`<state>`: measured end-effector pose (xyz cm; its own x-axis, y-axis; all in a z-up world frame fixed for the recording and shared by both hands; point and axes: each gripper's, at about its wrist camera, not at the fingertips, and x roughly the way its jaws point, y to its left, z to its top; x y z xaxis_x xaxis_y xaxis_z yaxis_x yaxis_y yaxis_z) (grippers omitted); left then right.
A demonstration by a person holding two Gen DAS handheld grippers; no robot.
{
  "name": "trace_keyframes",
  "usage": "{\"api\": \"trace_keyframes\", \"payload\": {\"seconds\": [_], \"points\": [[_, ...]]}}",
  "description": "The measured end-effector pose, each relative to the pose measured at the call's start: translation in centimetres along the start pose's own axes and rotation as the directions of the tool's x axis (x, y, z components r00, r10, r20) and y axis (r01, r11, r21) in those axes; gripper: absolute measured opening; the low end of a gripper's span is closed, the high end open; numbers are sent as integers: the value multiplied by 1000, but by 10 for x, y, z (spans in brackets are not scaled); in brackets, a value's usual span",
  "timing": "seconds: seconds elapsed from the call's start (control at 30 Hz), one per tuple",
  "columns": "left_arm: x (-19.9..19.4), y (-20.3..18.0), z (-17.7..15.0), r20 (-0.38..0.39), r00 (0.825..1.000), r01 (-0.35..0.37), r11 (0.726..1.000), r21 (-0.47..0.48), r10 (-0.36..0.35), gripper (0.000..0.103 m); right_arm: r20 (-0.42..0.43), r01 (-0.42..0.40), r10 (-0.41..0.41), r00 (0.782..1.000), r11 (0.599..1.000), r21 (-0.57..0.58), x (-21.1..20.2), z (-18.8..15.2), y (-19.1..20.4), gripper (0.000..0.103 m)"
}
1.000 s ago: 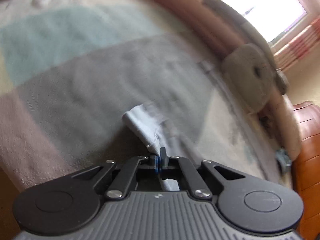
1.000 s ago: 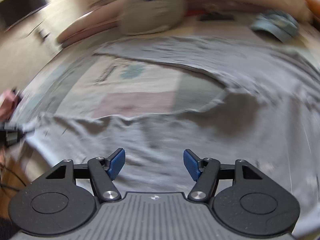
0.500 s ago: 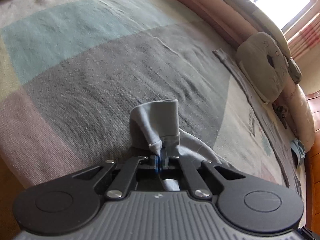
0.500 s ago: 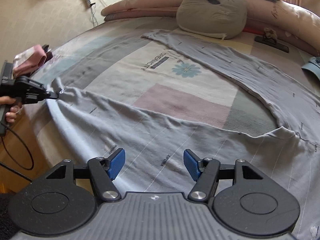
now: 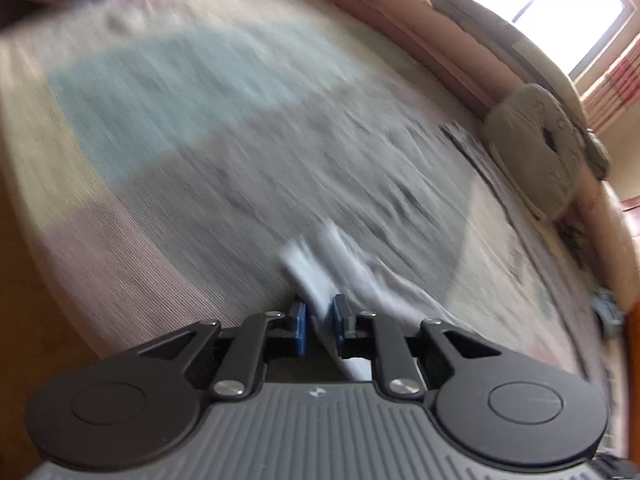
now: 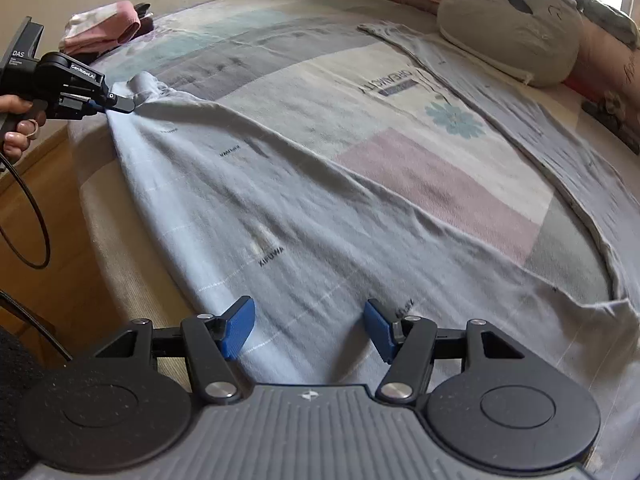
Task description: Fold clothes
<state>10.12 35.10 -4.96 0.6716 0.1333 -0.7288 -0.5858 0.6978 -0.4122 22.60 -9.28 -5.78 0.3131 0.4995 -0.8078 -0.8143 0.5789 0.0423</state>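
Grey garment (image 6: 304, 216), long, spread across a patchwork bedcover (image 6: 440, 184) from near right to far left; small dark printed marks on the fabric, too blurred to read. Left gripper (image 5: 319, 318): jaws slightly parted, a pale fold of the garment lying between the blue pads; whether it is pinched firmly cannot be told. In the right wrist view it sits at the far left bed edge, held level by a hand (image 6: 18, 120) wrapped round the handle, casing lettered "DAS" and "GenRobot.AI". Right gripper (image 6: 310, 326): jaws wide, holding nothing, hovering low over the near end of the garment. Bedcover printed "DREAMCITY", reading upside down. Round grey cushion (image 6: 508, 20) far right; pink folded cloth (image 6: 104, 26) far left.
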Motion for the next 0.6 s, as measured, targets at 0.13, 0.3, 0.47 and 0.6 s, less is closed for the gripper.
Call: {"api": "trace_keyframes", "payload": {"seconds": [0.13, 0.3, 0.47, 0.6], "points": [[-20, -2, 16, 75, 995, -73, 995, 66, 68, 13, 19, 25, -26, 999, 998, 57, -13, -2, -12, 66], [-12, -52, 6, -13, 998, 56, 962, 268, -54, 37, 17, 17, -19, 1000, 994, 108, -22, -9, -25, 66], [19, -112, -37, -168, 977, 197, 846, 496, -129, 41, -31, 32, -29, 999, 996, 86, -10, -15, -23, 66], [34, -140, -65, -176, 981, 178, 753, 634, -83, 49, -6, -6, 6, 1000, 998, 57, -21, -16, -23, 70]]}}
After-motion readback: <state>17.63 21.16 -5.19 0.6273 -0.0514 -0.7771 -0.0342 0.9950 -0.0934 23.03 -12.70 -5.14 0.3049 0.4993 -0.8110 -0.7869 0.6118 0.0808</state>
